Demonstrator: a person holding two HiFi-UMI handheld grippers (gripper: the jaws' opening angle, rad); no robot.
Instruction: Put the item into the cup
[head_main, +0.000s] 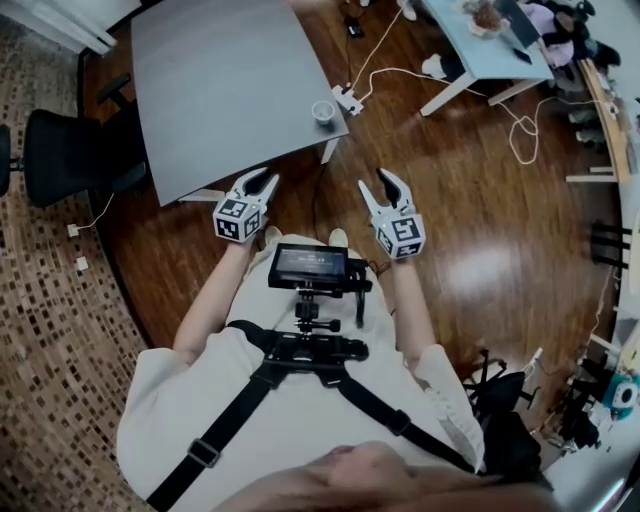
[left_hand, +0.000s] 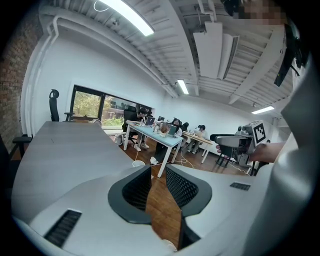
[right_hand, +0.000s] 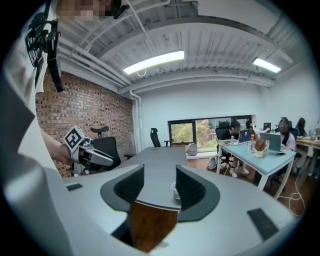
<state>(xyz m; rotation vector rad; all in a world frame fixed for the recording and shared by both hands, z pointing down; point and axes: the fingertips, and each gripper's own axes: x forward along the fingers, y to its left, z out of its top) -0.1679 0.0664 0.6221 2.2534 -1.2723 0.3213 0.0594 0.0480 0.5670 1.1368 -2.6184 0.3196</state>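
— What sits closest to us?
— The small monitor (head_main: 308, 266) on our chest harness. Just past it we hold the left gripper (head_main: 259, 178) and the right gripper (head_main: 377, 182) side by side over the wooden floor (head_main: 470, 210); both point toward the tabletop (head_main: 220, 80).

— How do the jaws stand?
— Both pairs are apart. Through the left pair we see only floor and the tabletop's edge, with nothing between them; through the right pair we see floor and then tabletop, and nothing is gripped there either.

— Where is the cup?
— The cup (head_main: 323, 112) stands upright on the grey tabletop, near the corner closest to us and well apart from both grippers. In the right gripper view it shows through the gap, just beside the inner edge of the right-hand jaw.

— And farther off?
— A black office chair (head_main: 70, 150) stands at the tabletop's left side; white cables (head_main: 520, 130) trail over the floor on the right. Beyond them we see a light blue desk (head_main: 480, 50) with people seated at it.
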